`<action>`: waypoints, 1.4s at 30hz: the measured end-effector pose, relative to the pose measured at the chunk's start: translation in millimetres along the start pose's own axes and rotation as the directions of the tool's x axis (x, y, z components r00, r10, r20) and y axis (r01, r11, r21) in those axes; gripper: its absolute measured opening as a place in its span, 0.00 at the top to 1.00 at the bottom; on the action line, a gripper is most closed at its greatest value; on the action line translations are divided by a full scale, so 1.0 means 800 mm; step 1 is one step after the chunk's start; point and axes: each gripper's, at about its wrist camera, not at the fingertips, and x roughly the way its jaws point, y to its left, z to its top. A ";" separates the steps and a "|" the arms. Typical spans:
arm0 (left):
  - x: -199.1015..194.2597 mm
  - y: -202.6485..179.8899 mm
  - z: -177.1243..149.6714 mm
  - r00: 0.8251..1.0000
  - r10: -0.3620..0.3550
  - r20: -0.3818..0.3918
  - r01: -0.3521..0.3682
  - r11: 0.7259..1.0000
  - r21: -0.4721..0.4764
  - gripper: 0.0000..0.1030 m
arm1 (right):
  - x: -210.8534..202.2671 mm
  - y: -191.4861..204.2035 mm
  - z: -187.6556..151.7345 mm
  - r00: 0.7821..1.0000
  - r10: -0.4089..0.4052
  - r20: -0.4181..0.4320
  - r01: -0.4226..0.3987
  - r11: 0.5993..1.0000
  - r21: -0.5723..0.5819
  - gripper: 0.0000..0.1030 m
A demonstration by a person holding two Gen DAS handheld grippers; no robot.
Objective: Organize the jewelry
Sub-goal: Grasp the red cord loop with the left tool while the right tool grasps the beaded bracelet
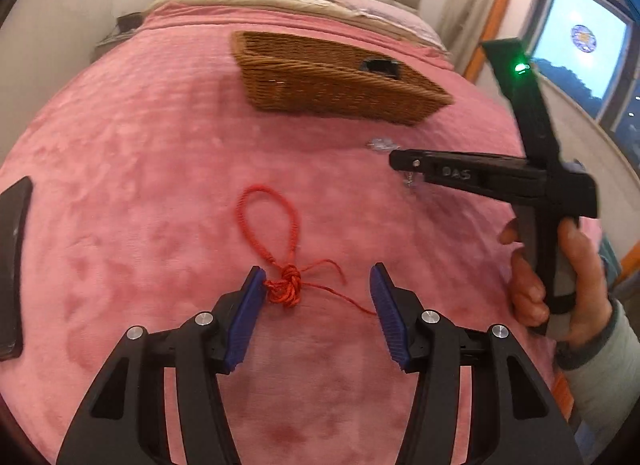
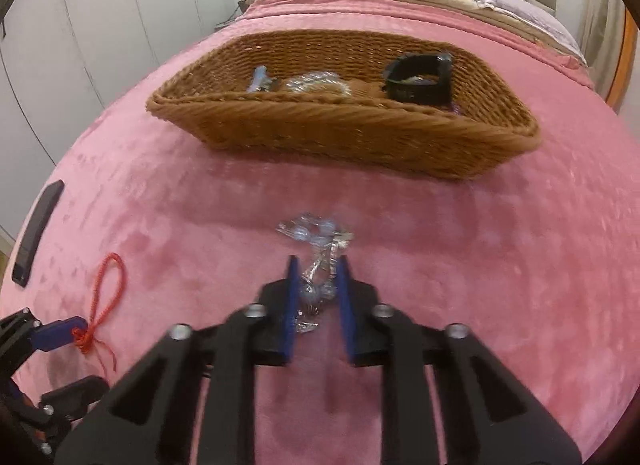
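A red cord bracelet (image 1: 272, 233) lies looped on the pink blanket (image 1: 140, 185), its knot (image 1: 286, 285) touching the left pad of my left gripper (image 1: 318, 271). That gripper stands open, the knot just inside its jaws. A silver beaded bracelet (image 2: 316, 233) lies bunched nearer the basket, and my right gripper (image 2: 318, 263) is shut on its near end, with blue pads on either side. In the left wrist view the right gripper (image 1: 400, 163) shows side-on, a bit of silver (image 1: 410, 181) hanging under its tip.
A wicker basket (image 2: 344, 133) stands beyond the silver bracelet, holding a black band (image 2: 420, 81), a clear bead bracelet (image 2: 316, 81) and a small blue piece (image 2: 260, 79). A dark phone (image 2: 38, 233) lies at the blanket's left edge. A person's hand (image 1: 560, 285) holds the right gripper's handle.
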 end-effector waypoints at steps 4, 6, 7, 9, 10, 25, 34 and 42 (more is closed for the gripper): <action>0.001 0.004 0.001 0.999 0.049 0.017 -0.048 0.998 -0.037 0.50 | -0.014 -0.011 -0.009 1.000 0.022 0.020 -0.022 1.000 -0.013 0.92; 0.002 0.011 0.003 0.996 0.083 0.024 -0.081 0.995 -0.064 0.50 | -0.023 -0.012 -0.019 0.999 0.027 0.027 -0.027 0.999 -0.022 0.92; 0.003 0.012 0.003 0.995 0.095 0.022 -0.093 0.993 -0.074 0.50 | -0.029 -0.013 -0.026 0.999 0.032 0.031 -0.032 0.999 -0.020 0.92; 0.005 0.011 0.003 0.991 0.135 0.027 -0.132 0.988 -0.077 0.51 | -0.038 -0.016 -0.037 0.999 0.042 0.029 -0.042 0.999 -0.008 0.92; 0.006 0.010 0.002 0.987 0.157 0.030 -0.155 0.985 -0.074 0.51 | -0.041 -0.018 -0.041 0.999 0.043 0.029 -0.043 0.999 0.000 0.92; 0.026 -0.011 0.015 0.964 0.265 0.027 -0.265 0.964 -0.012 0.51 | -0.087 -0.022 -0.099 0.991 0.091 0.099 -0.090 0.996 -0.014 0.42; 0.026 -0.013 0.011 0.964 0.262 0.052 -0.262 0.965 -0.010 0.77 | -0.060 0.000 -0.089 0.999 -0.004 0.038 0.006 0.999 -0.046 0.60; 0.005 -0.023 0.006 0.970 0.201 0.136 -0.205 0.979 0.017 0.98 | -0.071 0.004 -0.092 0.997 0.016 0.078 -0.011 0.998 -0.059 0.92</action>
